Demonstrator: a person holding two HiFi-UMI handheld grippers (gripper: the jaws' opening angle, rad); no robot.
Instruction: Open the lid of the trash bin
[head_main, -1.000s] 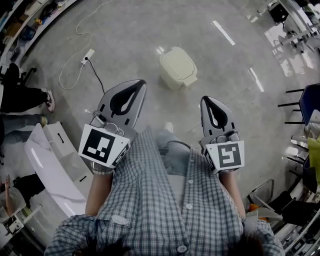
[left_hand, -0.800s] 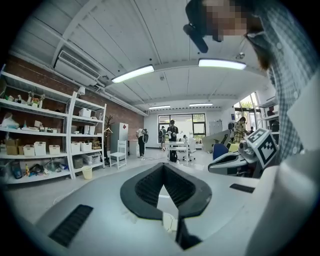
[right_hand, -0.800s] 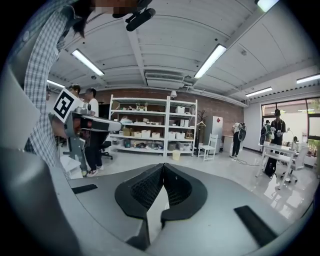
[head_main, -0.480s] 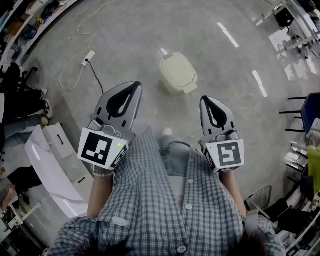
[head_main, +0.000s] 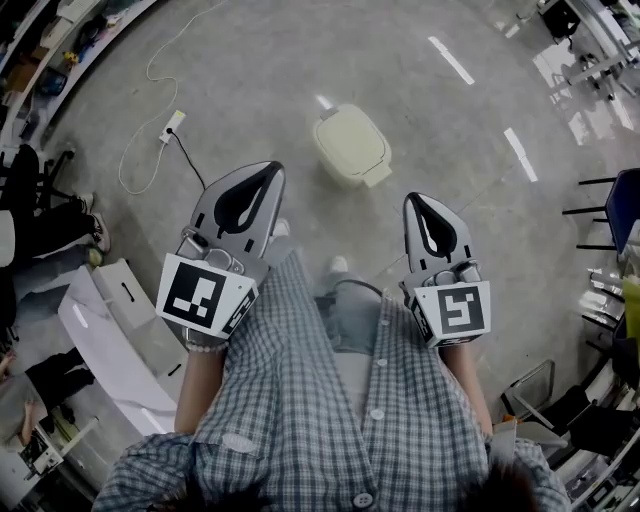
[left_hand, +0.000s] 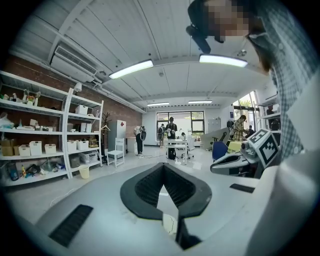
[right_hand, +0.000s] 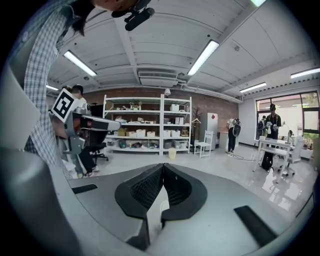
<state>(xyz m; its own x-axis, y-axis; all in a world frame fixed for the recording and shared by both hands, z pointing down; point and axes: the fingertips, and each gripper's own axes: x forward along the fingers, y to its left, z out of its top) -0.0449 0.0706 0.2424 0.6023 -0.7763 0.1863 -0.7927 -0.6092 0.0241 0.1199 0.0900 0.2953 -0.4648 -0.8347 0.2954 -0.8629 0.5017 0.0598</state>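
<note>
Ahead of both jaws, well apart, the trash bin (head_main: 352, 145) sits shut, no nearer than before. We hold left gripper (head_main: 266, 177) and right gripper (head_main: 419, 205) closed, empty; approach remains.

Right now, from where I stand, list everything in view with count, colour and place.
Cream plastic trash bin: one, cream, lid down, on the floor ahead.
White power strip: one, white, floor ahead to the left, cables attached.
White shelving unit: one, white, against the brick wall.
Blue chair: one, blue, far right.
White panels: several, white, floor at lower left.
Left gripper: one, grey, jaws shut, empty.
Right gripper: one, grey, jaws shut, empty.
</note>
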